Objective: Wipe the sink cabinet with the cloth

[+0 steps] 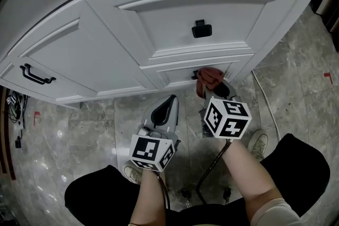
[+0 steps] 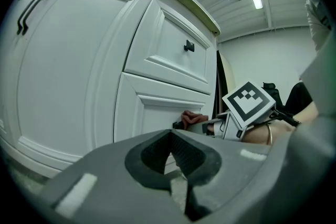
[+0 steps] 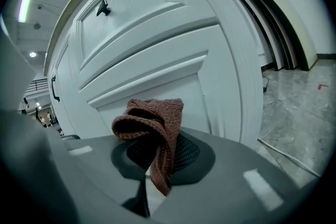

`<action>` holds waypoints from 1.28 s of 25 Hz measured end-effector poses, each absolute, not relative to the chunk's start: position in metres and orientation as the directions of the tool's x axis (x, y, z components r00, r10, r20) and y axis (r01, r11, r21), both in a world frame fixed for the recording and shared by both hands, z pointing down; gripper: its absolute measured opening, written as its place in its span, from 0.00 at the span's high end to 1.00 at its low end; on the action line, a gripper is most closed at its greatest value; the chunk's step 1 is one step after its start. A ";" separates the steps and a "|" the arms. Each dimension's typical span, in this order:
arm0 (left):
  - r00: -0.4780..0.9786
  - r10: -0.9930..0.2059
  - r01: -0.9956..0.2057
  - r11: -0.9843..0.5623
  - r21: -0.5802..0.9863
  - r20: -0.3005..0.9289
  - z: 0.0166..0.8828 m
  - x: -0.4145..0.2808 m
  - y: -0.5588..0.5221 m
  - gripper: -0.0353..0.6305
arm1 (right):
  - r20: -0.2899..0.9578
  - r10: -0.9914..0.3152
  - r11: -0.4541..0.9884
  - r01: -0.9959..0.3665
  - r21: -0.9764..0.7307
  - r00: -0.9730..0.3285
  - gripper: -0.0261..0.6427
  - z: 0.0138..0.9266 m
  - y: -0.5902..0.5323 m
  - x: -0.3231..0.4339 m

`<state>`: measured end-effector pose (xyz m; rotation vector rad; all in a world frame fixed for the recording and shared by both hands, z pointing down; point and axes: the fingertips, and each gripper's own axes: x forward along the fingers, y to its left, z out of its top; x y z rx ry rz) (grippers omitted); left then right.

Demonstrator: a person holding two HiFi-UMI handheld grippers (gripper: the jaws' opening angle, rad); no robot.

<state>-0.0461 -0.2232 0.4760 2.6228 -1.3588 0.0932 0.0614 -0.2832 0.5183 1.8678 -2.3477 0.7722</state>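
Observation:
The white sink cabinet fills the upper head view, with a big drawer front and a narrow lower panel under it. My right gripper is shut on a crumpled reddish-brown cloth, which sits against that lower panel. In the right gripper view the cloth bunches out between the jaws in front of the panel. My left gripper hangs lower left, off the cabinet, its jaws closed with nothing between them. From the left gripper view, the cloth and right gripper show beside the cabinet.
A square black knob sits on the drawer front, and a black bar handle on the left door. Grey marble floor lies below. A cable runs along the floor at right. The person's shoes and dark trousers are near the bottom.

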 end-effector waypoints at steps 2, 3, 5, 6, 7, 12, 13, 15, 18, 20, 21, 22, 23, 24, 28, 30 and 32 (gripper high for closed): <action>0.579 -0.803 -0.815 -0.563 0.138 0.140 0.477 -0.045 -0.225 0.95 | 0.328 -0.903 0.154 -0.923 -0.353 -0.276 0.84 0.518 -0.283 0.063; 0.580 -0.803 -0.814 -0.564 0.139 0.139 0.477 -0.044 -0.226 0.95 | 0.328 -0.903 0.154 -0.922 -0.355 -0.277 0.84 0.518 -0.284 0.065; 0.583 -0.801 -0.812 -0.567 0.139 0.137 0.476 -0.041 -0.227 0.95 | 0.333 -0.904 0.145 -0.925 -0.351 -0.268 0.84 0.519 -0.283 0.072; 0.586 -0.799 -0.810 -0.570 0.140 0.136 0.477 -0.039 -0.228 0.95 | 0.335 -0.906 0.136 -0.928 -0.347 -0.258 0.84 0.519 -0.283 0.077; 0.589 -0.796 -0.807 -0.574 0.139 0.136 0.477 -0.036 -0.228 0.95 | 0.338 -0.908 0.127 -0.930 -0.344 -0.249 0.84 0.520 -0.283 0.083; 0.611 -0.781 -0.791 -0.595 0.142 0.129 0.477 -0.020 -0.228 0.95 | 0.345 -0.916 0.077 -0.935 -0.345 -0.203 0.84 0.520 -0.282 0.111; 0.614 -0.779 -0.789 -0.598 0.141 0.127 0.476 -0.017 -0.228 0.95 | 0.345 -0.918 0.069 -0.936 -0.346 -0.196 0.84 0.520 -0.281 0.116; 0.618 -0.777 -0.786 -0.602 0.141 0.122 0.476 -0.012 -0.229 0.95 | 0.341 -0.921 0.068 -0.938 -0.339 -0.190 0.84 0.518 -0.281 0.123; 0.625 -0.772 -0.780 -0.609 0.145 0.116 0.477 -0.003 -0.229 0.95 | 0.322 -0.931 0.065 -0.948 -0.312 -0.170 0.84 0.513 -0.278 0.132; 0.633 -0.766 -0.773 -0.617 0.147 0.113 0.476 0.003 -0.229 0.95 | 0.315 -0.937 0.046 -0.949 -0.311 -0.149 0.84 0.512 -0.275 0.142; 0.636 -0.764 -0.770 -0.620 0.147 0.111 0.476 0.006 -0.229 0.95 | 0.314 -0.939 0.034 -0.949 -0.312 -0.137 0.84 0.512 -0.274 0.149; 0.639 -0.761 -0.768 -0.624 0.145 0.108 0.475 0.009 -0.230 0.95 | 0.316 -0.941 0.020 -0.949 -0.315 -0.124 0.84 0.512 -0.273 0.155; 0.642 -0.760 -0.766 -0.627 0.142 0.106 0.474 0.011 -0.230 0.95 | 0.318 -0.941 0.007 -0.948 -0.317 -0.113 0.84 0.512 -0.273 0.162; 0.643 -0.759 -0.765 -0.629 0.140 0.103 0.473 0.014 -0.230 0.95 | 0.321 -0.942 -0.005 -0.948 -0.318 -0.102 0.84 0.512 -0.273 0.168; 0.651 -0.752 -0.758 -0.638 0.135 0.102 0.475 0.019 -0.228 0.95 | 0.329 -0.943 -0.060 -0.948 -0.313 -0.049 0.84 0.514 -0.270 0.189; 0.650 -0.752 -0.760 -0.637 0.134 0.109 0.480 0.016 -0.226 0.95 | 0.332 -0.942 -0.067 -0.947 -0.315 -0.044 0.84 0.518 -0.267 0.188; 0.636 -0.762 -0.772 -0.621 0.136 0.124 0.486 0.007 -0.225 0.95 | 0.337 -0.939 -0.042 -0.947 -0.318 -0.071 0.84 0.525 -0.264 0.173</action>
